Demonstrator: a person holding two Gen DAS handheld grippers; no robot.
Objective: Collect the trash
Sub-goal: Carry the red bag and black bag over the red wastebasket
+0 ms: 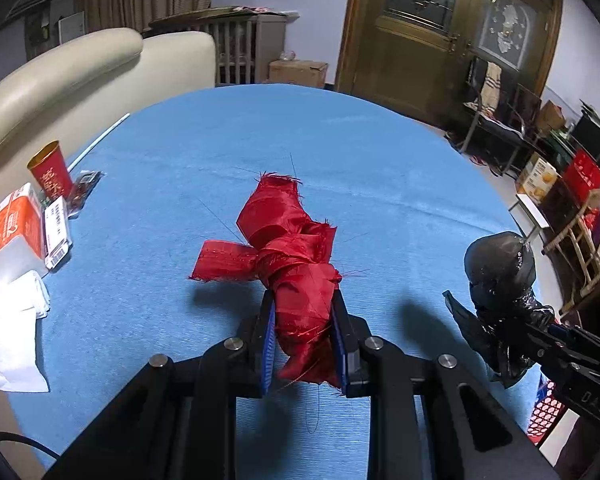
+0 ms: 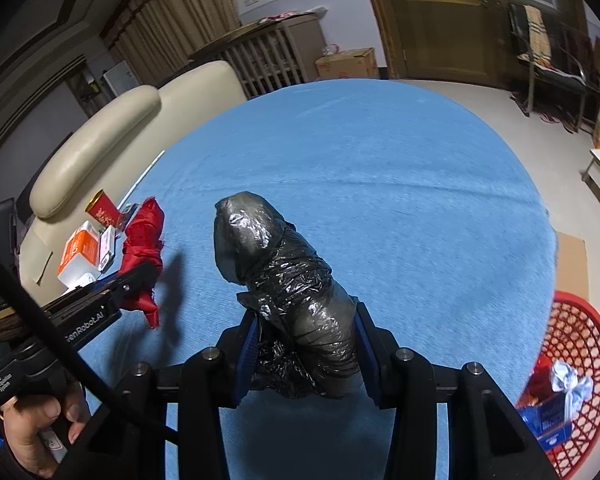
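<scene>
Left gripper clamps frayed red cloth, right gripper clamps black plastic bundle, both above blue table; bundle's contents concealed.

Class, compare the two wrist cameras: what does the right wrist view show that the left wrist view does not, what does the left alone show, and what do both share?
Only the right wrist view shows what lies inside the red basket on the floor, a pale crumpled scrap and a blue packet, plus the hand holding the left tool.

Only the left wrist view shows the white paper at the table's edge.

Both show the blue table, the red cloth gripped by the left tool, the black plastic bundle gripped by the right tool, the red cup and orange-and-white box.
</scene>
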